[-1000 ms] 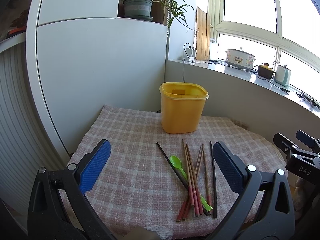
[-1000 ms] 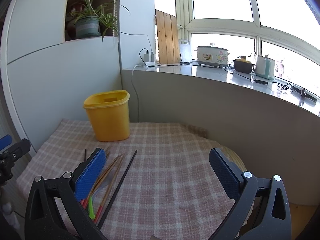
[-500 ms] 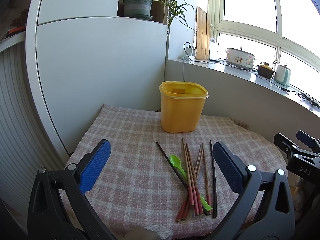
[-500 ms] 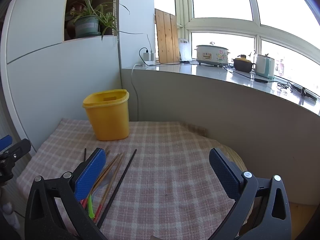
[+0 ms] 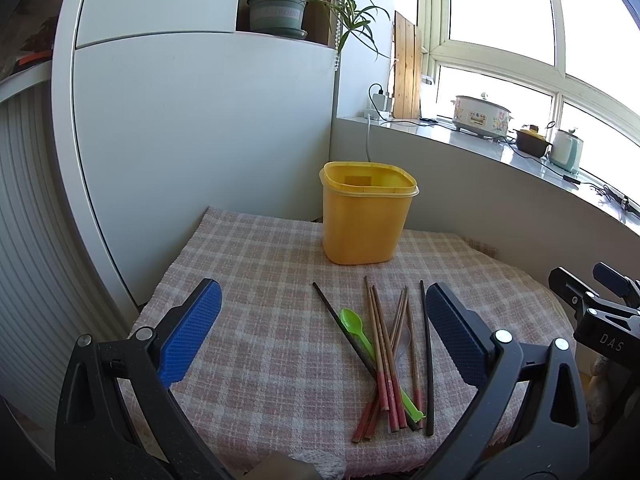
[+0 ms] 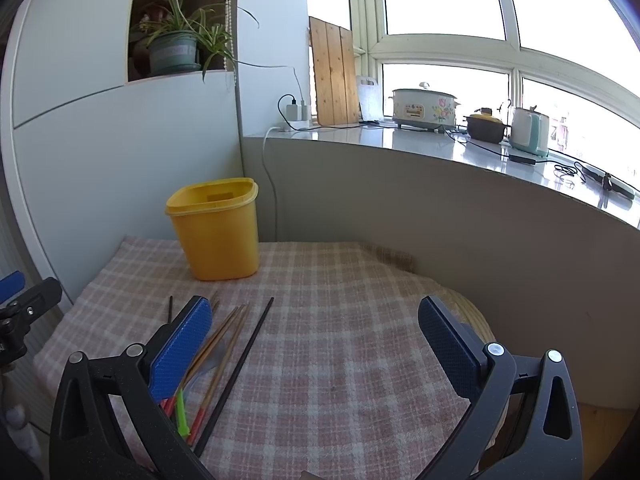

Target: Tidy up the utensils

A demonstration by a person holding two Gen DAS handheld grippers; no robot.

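Note:
A yellow plastic container (image 5: 366,218) stands open at the far side of a checked cloth (image 5: 260,280); it also shows in the right wrist view (image 6: 218,228). Several brown, red-tipped and black chopsticks (image 5: 386,352) lie in a loose pile with a green plastic spoon (image 5: 354,326) in front of the container. In the right wrist view the chopsticks (image 6: 228,340) lie by my left finger. My left gripper (image 5: 320,332) is open and empty above the cloth, left of the pile. My right gripper (image 6: 316,340) is open and empty, right of the pile.
A white cabinet (image 5: 192,120) stands close behind and left of the cloth, with a potted plant (image 5: 276,12) on it. A grey ledge (image 6: 440,148) with cookers and a kettle runs along the right. The cloth's front edge (image 5: 320,460) is close to me.

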